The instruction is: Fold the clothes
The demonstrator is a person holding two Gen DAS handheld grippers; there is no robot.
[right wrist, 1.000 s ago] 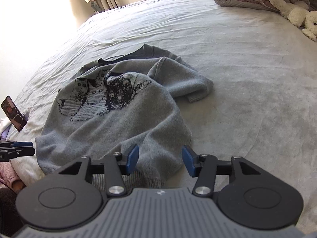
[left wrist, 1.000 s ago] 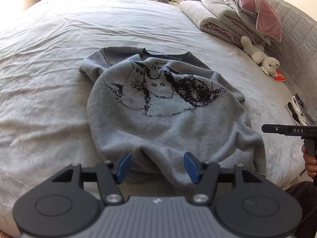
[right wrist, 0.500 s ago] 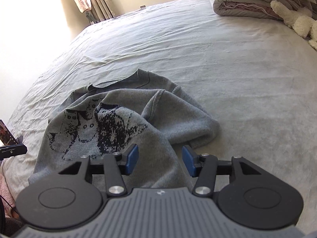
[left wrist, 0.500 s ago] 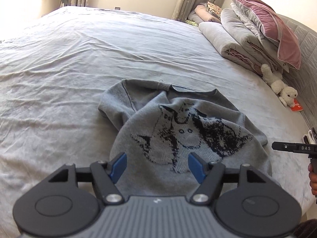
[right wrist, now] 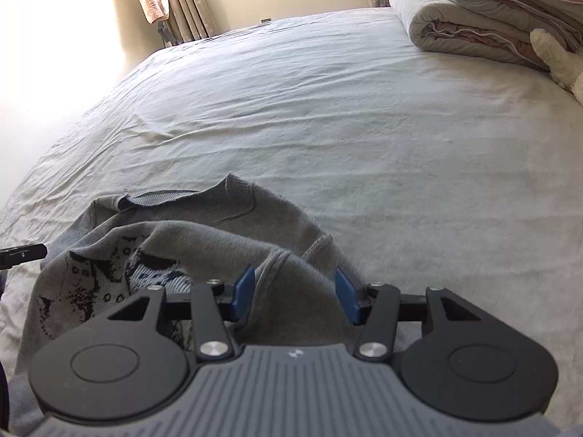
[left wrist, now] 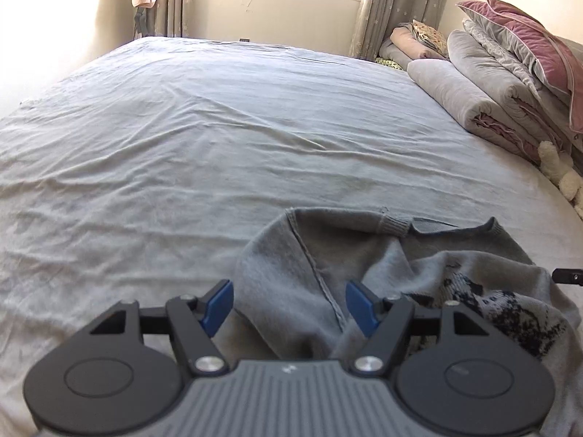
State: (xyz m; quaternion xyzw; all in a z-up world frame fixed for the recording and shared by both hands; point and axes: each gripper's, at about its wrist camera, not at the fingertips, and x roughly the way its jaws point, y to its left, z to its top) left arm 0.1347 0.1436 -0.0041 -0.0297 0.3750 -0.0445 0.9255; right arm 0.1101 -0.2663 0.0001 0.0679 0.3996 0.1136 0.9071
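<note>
**Two open grippers poised over one soft grey sweater**

Seen from the left wrist, a grey knitted sweater with a dark woven animal motif (left wrist: 364, 266) is found rumpled on the pale grey bedsheet (left wrist: 182, 145), near its front edge. The left gripper (left wrist: 289, 306) is held above a folded-in sleeve and shoulder seam; its blue pads (left wrist: 218, 304) stand well apart and nothing is gripped. The knit is judged soft, limp and fairly light, likely to sag and stretch if lifted by a single layer. A firmer hold would be expected at the ribbed collar or along the shoulder seam.

Seen from the right wrist, the same sweater (right wrist: 218, 233) is shown with its ribbed neckline towards the far side and the opposite sleeve bunched under the right gripper (right wrist: 293, 293). These jaws are parted somewhat less widely; cloth rises between them, but no pinch by the pads can be made out. The raised seam ridge is judged a good hold, since the wool should not slip against the pads.
</note>
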